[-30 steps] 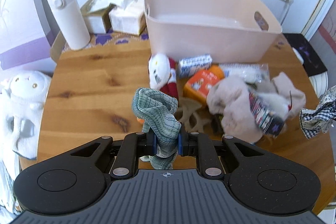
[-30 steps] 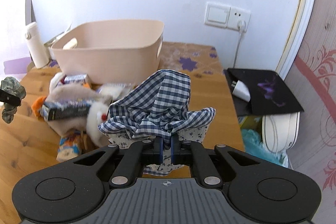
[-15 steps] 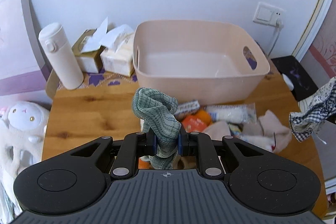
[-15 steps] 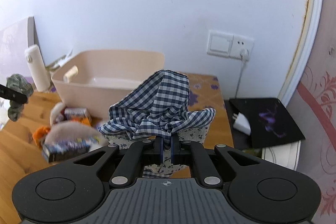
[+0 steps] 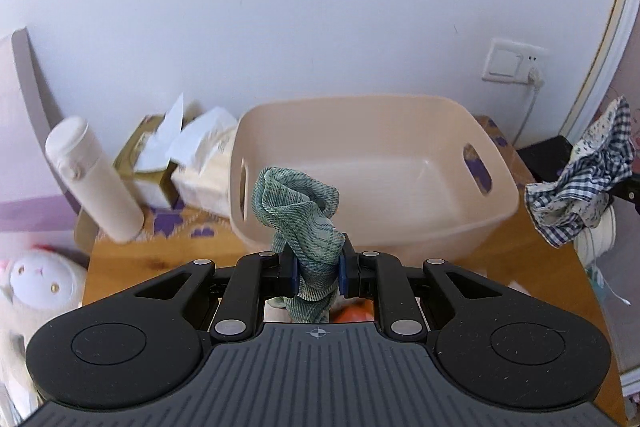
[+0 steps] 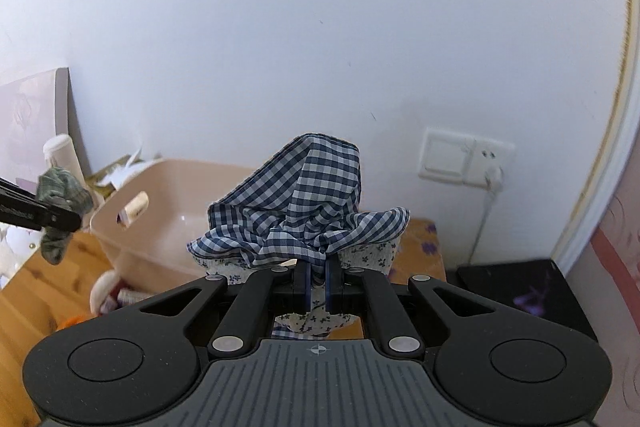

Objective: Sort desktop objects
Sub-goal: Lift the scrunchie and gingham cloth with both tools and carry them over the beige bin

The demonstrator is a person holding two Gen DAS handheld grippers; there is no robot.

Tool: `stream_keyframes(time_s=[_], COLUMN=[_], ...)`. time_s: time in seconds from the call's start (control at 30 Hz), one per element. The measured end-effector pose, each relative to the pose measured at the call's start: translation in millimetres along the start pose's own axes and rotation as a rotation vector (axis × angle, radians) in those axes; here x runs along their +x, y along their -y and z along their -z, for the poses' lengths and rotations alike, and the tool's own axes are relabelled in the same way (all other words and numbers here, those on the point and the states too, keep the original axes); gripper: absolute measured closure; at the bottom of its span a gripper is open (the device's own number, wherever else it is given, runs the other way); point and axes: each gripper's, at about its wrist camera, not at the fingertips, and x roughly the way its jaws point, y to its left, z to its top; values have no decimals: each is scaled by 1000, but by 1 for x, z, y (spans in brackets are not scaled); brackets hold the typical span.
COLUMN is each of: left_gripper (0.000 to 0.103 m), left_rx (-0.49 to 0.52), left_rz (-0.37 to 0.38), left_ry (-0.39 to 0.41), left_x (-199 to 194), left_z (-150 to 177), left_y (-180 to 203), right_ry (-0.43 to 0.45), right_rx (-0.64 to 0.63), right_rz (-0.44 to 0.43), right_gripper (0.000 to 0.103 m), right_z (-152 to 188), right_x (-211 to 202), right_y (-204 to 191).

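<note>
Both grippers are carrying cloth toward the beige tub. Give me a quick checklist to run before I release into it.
1. Left gripper shut on green cloth: ok.
2. Right gripper shut on checked cloth: ok.
3. Beige tub interior free of items: ok.
4. Green cloth above the tub opening: cannot tell.
5. Checked cloth above the tub: not ok, it hangs off to the tub's side.

A lived-in home room: wooden table [image 5: 152,259], tissue boxes [image 5: 200,163], plush toy [image 5: 36,279], wall socket [image 5: 516,65], patterned wallpaper [image 6: 624,227].
</note>
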Motion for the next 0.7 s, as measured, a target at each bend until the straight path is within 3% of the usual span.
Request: stream_keyframes(time_s=[0.43,0.7], left_gripper=[86,86], left_rx=[-3,-14], left_rz=[-79,-118], left_ry=[-22,-107], left_x=[59,106], left_z=[-32,-29], left_y=[5,9], right_ry=[35,-36], right_rx=[-100,-143], right_rz=[-90,-141], right_gripper=[96,96], right_z=[-41,-47], right_x=[63,110], right_y=[-21,-39])
